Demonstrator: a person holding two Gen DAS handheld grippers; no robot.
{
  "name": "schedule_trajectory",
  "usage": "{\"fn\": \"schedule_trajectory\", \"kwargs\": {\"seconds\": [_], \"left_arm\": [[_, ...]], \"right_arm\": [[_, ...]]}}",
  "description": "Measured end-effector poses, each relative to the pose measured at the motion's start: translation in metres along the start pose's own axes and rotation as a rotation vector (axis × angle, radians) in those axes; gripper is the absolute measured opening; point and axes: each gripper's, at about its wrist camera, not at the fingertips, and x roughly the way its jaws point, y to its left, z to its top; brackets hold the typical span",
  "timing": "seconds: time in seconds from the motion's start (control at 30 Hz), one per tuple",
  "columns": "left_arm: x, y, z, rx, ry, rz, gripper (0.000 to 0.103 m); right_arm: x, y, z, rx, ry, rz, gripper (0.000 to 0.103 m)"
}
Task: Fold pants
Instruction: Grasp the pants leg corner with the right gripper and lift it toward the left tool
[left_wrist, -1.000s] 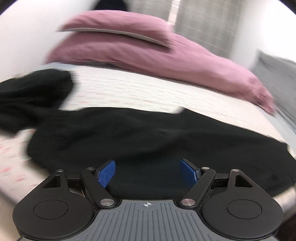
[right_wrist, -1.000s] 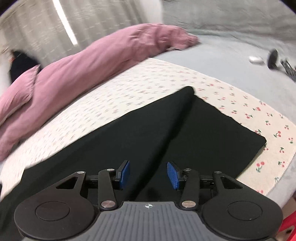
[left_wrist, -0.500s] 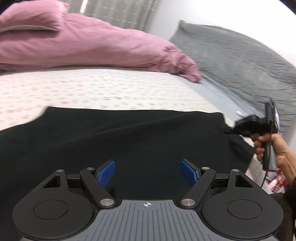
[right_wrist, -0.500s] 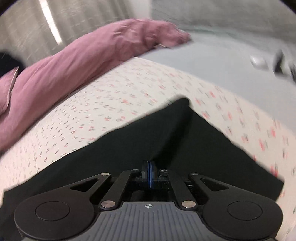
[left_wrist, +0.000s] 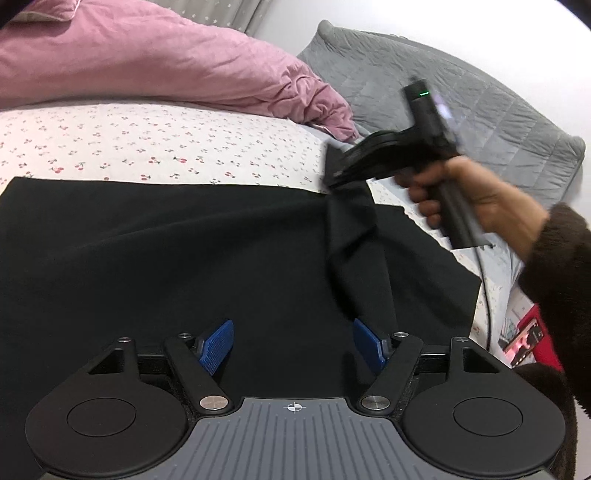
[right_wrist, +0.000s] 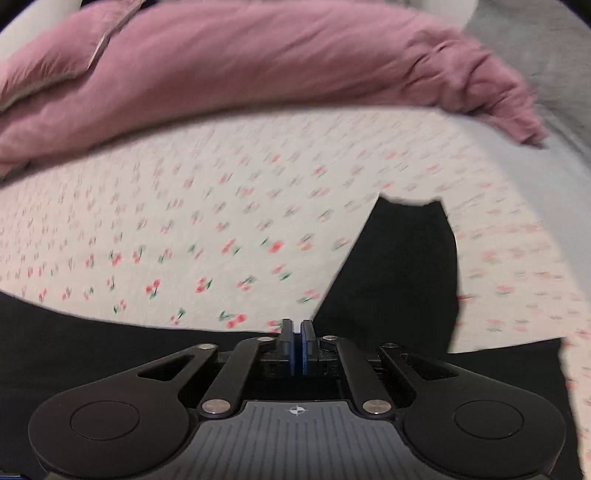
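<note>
The black pants (left_wrist: 166, 251) lie spread across the cherry-print bed sheet (left_wrist: 147, 144). My left gripper (left_wrist: 293, 341) is open and empty, low over the pants' near edge. My right gripper (left_wrist: 334, 173), seen in the left wrist view, is shut on the pants' far right end and holds it lifted off the bed, cloth hanging down from it. In the right wrist view the right gripper (right_wrist: 296, 338) has its blue pads pressed together, with black pants cloth (right_wrist: 399, 266) draped beside and below it.
A pink duvet (left_wrist: 155, 62) and pillow lie along the far side of the bed. A grey quilted blanket (left_wrist: 461, 103) covers the far right. The bed's right edge drops off by red items (left_wrist: 528, 336) on the floor.
My right gripper closed on the pants' end and has lifted it up off the sheet. The left gripper swung right and stayed open.
</note>
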Motion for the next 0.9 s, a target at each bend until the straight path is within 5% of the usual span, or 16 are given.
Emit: {"fn": "schedule_trajectory", "kwargs": {"seconds": [0.17, 0.33, 0.53, 0.73, 0.9], "left_arm": [[-0.003, -0.001, -0.001, -0.008, -0.002, -0.006, 0.07], [-0.001, -0.001, 0.001, -0.02, -0.003, -0.032, 0.07], [-0.003, -0.007, 0.0, -0.002, -0.016, -0.063, 0.069], [0.002, -0.008, -0.001, -0.001, 0.001, -0.05, 0.069], [0.002, -0.007, -0.002, -0.009, 0.004, -0.045, 0.069]], "right_arm": [[-0.036, -0.018, 0.001, 0.085, -0.1, 0.082, 0.041], [-0.08, -0.059, -0.006, 0.204, -0.165, 0.083, 0.044], [-0.069, -0.103, -0.038, 0.439, -0.11, 0.135, 0.044], [-0.06, -0.106, -0.073, 0.632, -0.064, 0.307, 0.035], [-0.057, -0.102, -0.074, 0.671, -0.092, 0.335, 0.032]]}}
